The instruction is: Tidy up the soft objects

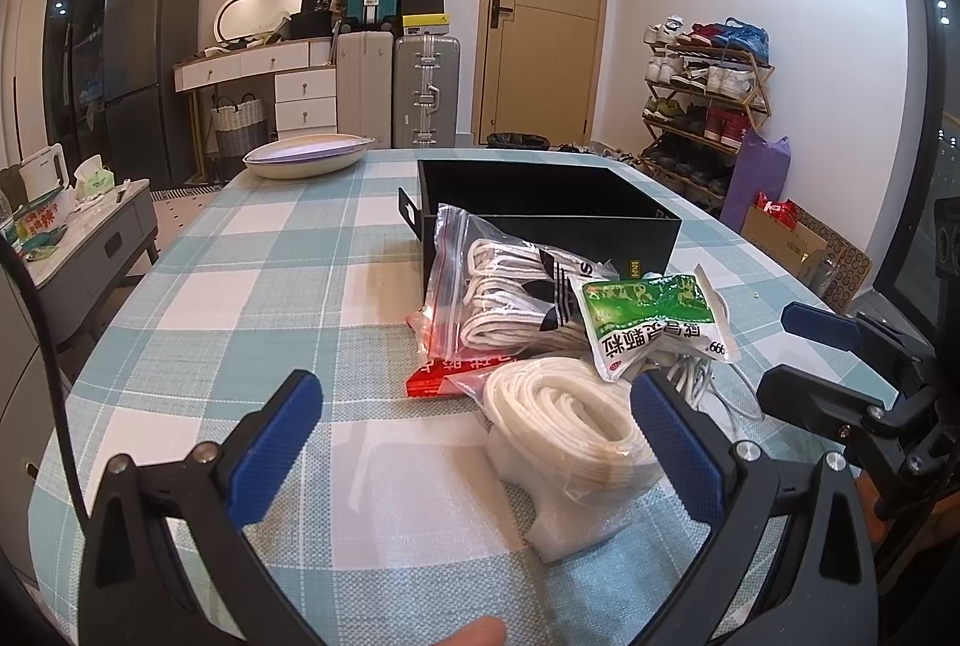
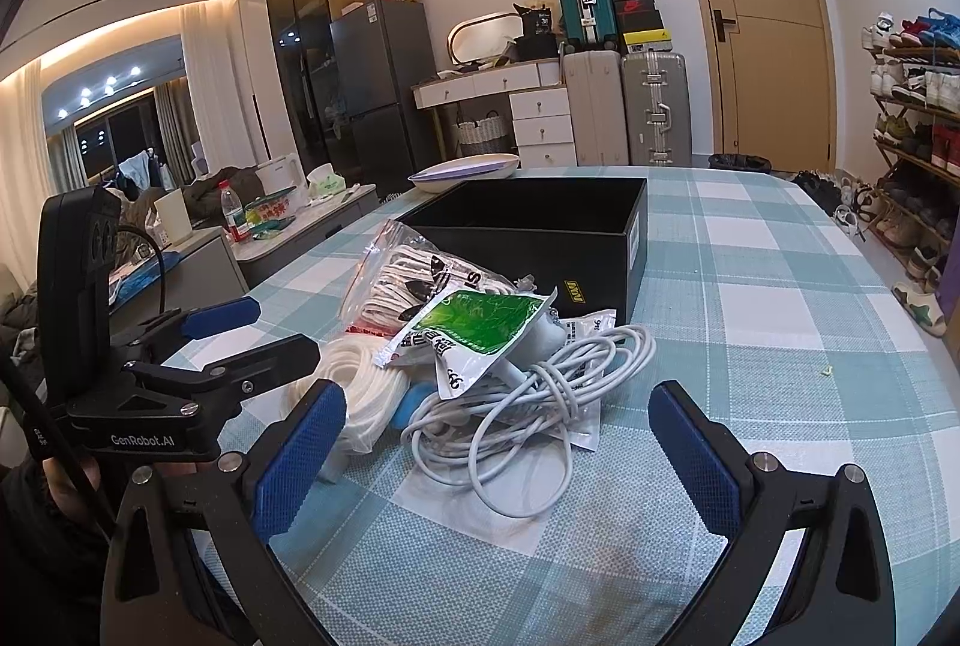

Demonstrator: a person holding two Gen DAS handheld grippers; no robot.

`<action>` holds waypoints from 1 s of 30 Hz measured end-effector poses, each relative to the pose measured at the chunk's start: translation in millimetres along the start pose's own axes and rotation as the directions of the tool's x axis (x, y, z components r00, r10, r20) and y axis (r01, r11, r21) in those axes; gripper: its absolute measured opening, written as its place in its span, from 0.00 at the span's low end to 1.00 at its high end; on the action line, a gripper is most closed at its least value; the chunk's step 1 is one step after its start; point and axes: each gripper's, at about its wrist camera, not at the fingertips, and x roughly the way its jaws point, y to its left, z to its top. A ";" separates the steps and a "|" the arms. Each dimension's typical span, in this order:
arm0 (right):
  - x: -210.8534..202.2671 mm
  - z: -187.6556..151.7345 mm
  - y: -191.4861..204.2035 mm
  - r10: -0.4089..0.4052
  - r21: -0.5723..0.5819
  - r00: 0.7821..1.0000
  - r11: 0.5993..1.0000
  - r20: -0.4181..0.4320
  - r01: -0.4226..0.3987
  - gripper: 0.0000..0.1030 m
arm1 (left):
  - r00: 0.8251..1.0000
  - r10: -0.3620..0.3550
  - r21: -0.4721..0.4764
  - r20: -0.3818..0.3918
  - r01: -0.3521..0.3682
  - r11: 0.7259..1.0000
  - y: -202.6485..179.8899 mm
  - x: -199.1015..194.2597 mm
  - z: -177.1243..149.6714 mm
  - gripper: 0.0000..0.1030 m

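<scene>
A pile of soft items lies on the checked tablecloth in front of an open black box [image 1: 540,208] [image 2: 540,220]. It holds a zip bag of white laces [image 1: 510,292] [image 2: 408,280], a green sachet [image 1: 648,322] [image 2: 480,322], a bagged white rope coil [image 1: 564,424] [image 2: 360,394], a red packet [image 1: 432,376] and a tangled white cable [image 2: 516,406]. My left gripper [image 1: 474,442] is open just before the rope coil. My right gripper [image 2: 498,460] is open just before the cable, and shows at the right of the left wrist view [image 1: 798,346].
A white oval dish [image 1: 306,157] [image 2: 465,172] sits at the table's far edge. Suitcases, a dresser, a fridge, a door and a shoe rack [image 1: 702,106] stand beyond. A low side table [image 1: 90,238] stands left of the table.
</scene>
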 end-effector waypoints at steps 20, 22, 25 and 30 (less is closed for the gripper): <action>2.2 0.1 -1.5 -0.001 0.002 1.000 1.000 -0.004 0.001 1.00 | 1.000 0.000 0.002 0.000 0.000 1.000 0.0 -0.2 0.4 1.00; 2.1 -0.1 -1.5 0.001 0.001 1.000 1.000 -0.004 -0.001 1.00 | 1.000 0.001 0.003 0.000 -0.001 1.000 0.1 0.1 0.7 1.00; 2.2 0.0 -1.8 0.001 0.002 1.000 1.000 -0.005 -0.001 1.00 | 1.000 0.000 0.002 0.000 0.000 1.000 0.5 0.0 0.9 1.00; 2.9 -1.5 0.9 0.003 -0.002 1.000 1.000 -0.006 -0.003 1.00 | 1.000 0.000 0.003 0.000 0.000 1.000 0.4 0.0 0.9 1.00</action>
